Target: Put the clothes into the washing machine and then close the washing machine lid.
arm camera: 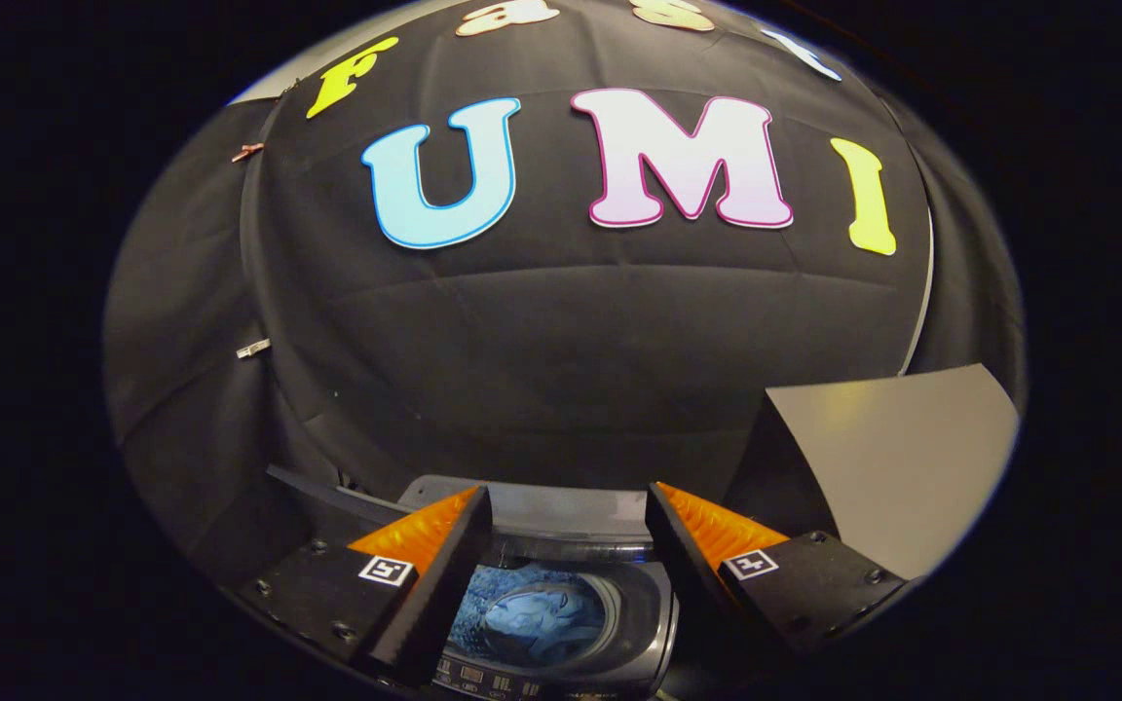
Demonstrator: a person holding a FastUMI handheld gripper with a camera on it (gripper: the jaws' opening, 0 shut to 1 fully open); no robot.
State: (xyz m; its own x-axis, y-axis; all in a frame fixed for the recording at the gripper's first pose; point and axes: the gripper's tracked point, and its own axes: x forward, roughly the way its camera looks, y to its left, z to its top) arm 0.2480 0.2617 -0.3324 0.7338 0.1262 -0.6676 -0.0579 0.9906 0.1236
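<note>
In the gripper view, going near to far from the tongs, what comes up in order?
Open tongs, empty → washing machine control panel → blue clothes in the drum → raised lid behind the opening → black cloth wall.

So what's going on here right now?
The gripper hangs open above a small top-loading washer, holding nothing. Between its fingers you can see down into the drum, where blue clothes already lie. The opening looks uncovered, so the lid seems not yet closed. A grey board stands off to the right, against the black cloth wall.
</note>
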